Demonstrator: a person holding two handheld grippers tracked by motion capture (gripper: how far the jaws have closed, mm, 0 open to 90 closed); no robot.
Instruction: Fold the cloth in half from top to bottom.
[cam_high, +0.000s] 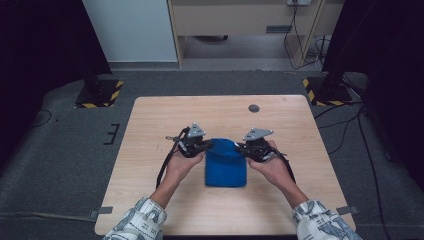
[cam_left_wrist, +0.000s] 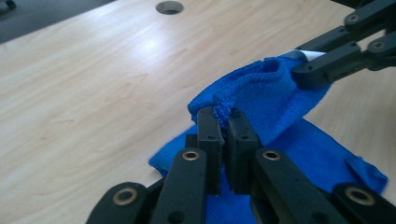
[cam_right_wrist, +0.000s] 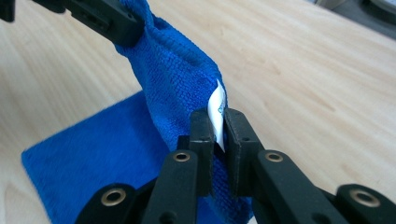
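High view: blue cloth (cam_high: 226, 165) lies mid-table (cam_high: 150, 125), far edge raised between the left gripper (cam_high: 206, 145) and right gripper (cam_high: 240, 146); the grip itself looks too small to judge here. Left gripper view: jaws pressed together, pinching a corner of the cloth (cam_left_wrist: 261, 98); the other gripper (cam_left_wrist: 310, 77) clamps the far corner by a white tag (cam_left_wrist: 308, 54). Right gripper view: jaws pinch the cloth (cam_right_wrist: 173, 70) corner with its tag (cam_right_wrist: 217, 109); the rest lies flat on the table (cam_right_wrist: 303, 70).

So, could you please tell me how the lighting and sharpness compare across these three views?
High view: dim, dark at both sides, blue cloth fairly sharp. Left gripper view: glare patch on the table, cloth's far edge soft. Right gripper view: bright, white tag crisp, background blurred.
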